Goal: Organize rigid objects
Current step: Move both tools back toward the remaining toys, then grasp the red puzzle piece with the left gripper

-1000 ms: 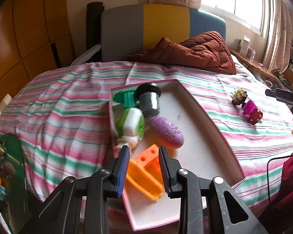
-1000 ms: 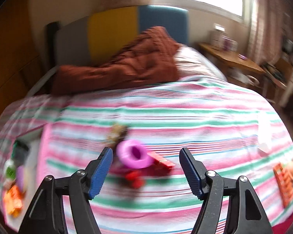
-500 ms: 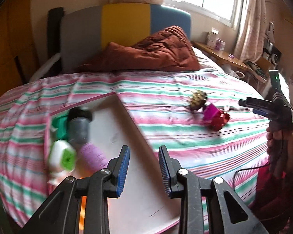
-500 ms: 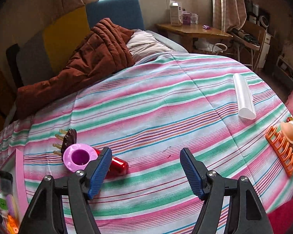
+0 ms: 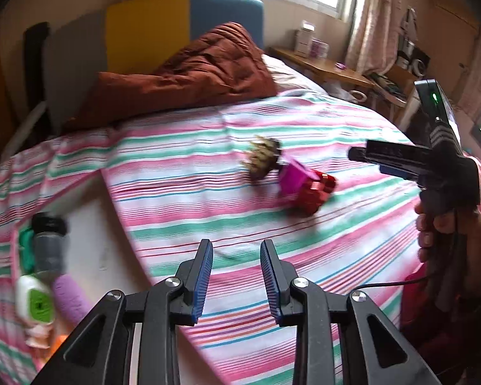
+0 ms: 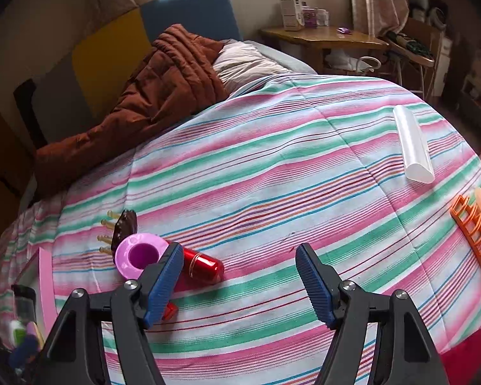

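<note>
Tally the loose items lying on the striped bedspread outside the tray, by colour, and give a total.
Brown: 1, the brown spiked hair-clip-like piece
Purple: 1, the purple plastic cup
Red: 1, the shiny red metal cylinder
White: 1, the translucent white tube
Orange: 1, the orange plastic rack
Total: 5

tray (image 5: pixel 89 224): blurred | orange rack (image 6: pixel 474 237): cut off at edge

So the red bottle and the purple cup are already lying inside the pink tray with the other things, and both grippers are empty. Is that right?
Not quite. The red bottle and purple cup lie on the striped bedspread, outside the pink tray, as the right wrist view shows. Both the left gripper and the right gripper are indeed empty.
</note>
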Available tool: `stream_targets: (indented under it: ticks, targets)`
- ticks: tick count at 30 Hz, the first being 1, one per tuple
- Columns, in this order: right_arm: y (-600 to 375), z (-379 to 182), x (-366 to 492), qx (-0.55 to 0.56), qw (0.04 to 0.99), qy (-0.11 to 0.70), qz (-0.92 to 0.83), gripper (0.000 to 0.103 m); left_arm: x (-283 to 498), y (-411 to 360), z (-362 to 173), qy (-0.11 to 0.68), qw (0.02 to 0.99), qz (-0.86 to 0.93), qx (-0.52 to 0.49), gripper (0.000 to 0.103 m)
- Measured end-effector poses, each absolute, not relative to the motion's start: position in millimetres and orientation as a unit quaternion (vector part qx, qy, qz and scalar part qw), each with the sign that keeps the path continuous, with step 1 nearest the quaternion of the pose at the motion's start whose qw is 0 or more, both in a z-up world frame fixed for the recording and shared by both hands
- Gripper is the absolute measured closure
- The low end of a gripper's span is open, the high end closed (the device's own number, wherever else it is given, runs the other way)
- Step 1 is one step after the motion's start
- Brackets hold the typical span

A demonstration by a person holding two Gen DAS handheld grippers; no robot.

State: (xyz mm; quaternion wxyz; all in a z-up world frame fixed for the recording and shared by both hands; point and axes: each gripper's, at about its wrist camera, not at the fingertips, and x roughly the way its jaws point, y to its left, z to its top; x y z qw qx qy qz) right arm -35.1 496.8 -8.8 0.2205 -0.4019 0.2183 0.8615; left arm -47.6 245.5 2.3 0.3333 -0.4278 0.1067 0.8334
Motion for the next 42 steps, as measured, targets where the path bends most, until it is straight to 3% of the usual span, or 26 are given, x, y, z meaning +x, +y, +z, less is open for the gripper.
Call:
stream_targets:
  ticks: [31,38,42]
  targets:
    - [531.4,-10.5,-17.3,-0.385,0.239,0.322,0.831,0.024,-34.5,330.6,-22.2,0.187,0.358,0.813,-0.419,0.073]
    - [532.8,-10.6,-17.3,-0.383,0.237,0.329,0.830,0.024,-37.6,339.4,-27.5,0.177,0.361,0.807,-0.433,0.072]
    - [533.4,-10.3,-17.3,-0.383,0.235,0.331,0.830,0.024,-50.4,335.3,-31.6,0.113,0.376,0.789,-0.472,0.065]
